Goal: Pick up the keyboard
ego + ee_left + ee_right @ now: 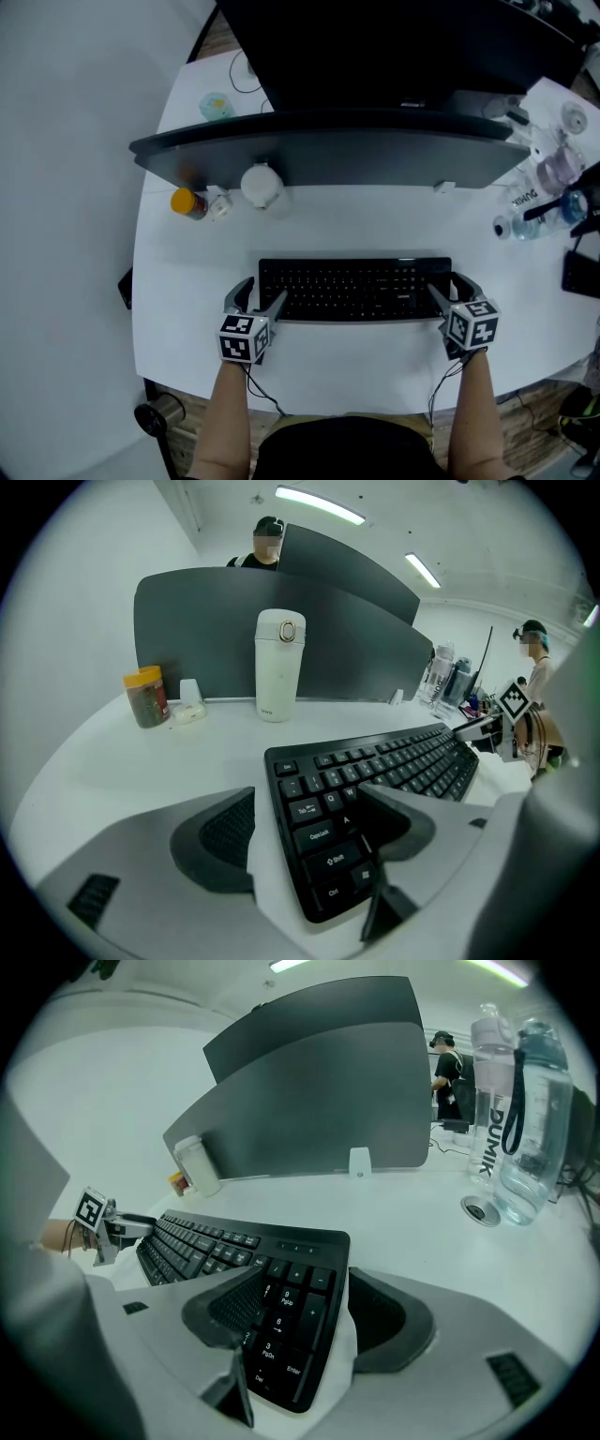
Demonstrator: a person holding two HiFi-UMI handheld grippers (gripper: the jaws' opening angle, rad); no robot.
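A black keyboard lies flat on the white desk, close to its front edge. My left gripper straddles the keyboard's left end: one jaw stands off the end with white desk showing between, the other hangs over the keys. It is open. My right gripper straddles the number-pad end the same way, with a gap between the outer pad and the keyboard's edge. It too looks open. Each gripper shows small in the other's view.
A dark partition runs across the desk behind the keyboard. In front of it stand a white flask and an orange-lidded jar. Clear water bottles stand at the far right. People are beyond the partition.
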